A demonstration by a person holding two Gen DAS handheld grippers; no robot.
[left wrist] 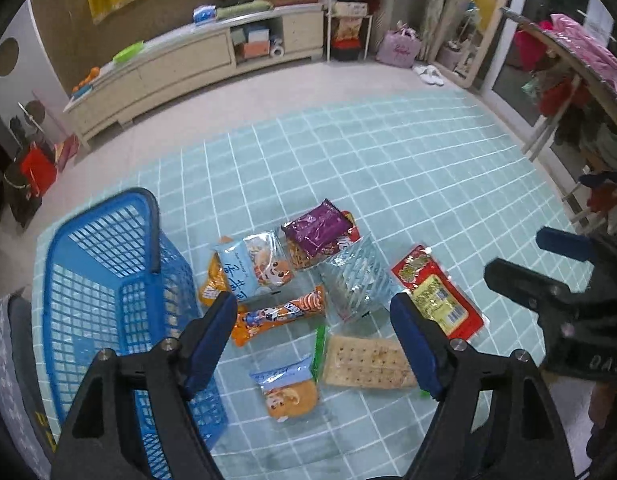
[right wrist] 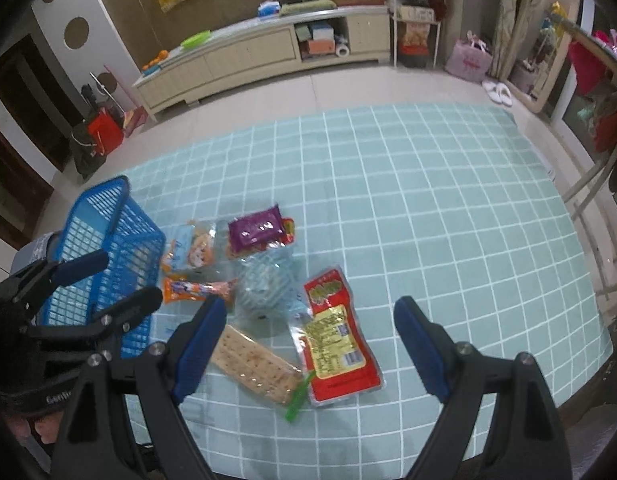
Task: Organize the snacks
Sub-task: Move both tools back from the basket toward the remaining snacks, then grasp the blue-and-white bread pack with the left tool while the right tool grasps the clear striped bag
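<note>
Snack packets [left wrist: 308, 280] heaped mid-bench on the checked cloth [left wrist: 388, 168], blue basket [left wrist: 108, 280] just beside them toward the left edge, left tongs [left wrist: 312, 320] and right tongs [right wrist: 308, 336] both released, hovering empty above.

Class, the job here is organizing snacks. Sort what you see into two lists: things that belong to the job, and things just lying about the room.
Belongs to the job:
- blue basket
- purple packet
- red packet
- cracker pack
- orange sausage stick
- clear striped bag

Just lying about:
- white slippers
- pink bag
- low cabinet
- red bag
</note>
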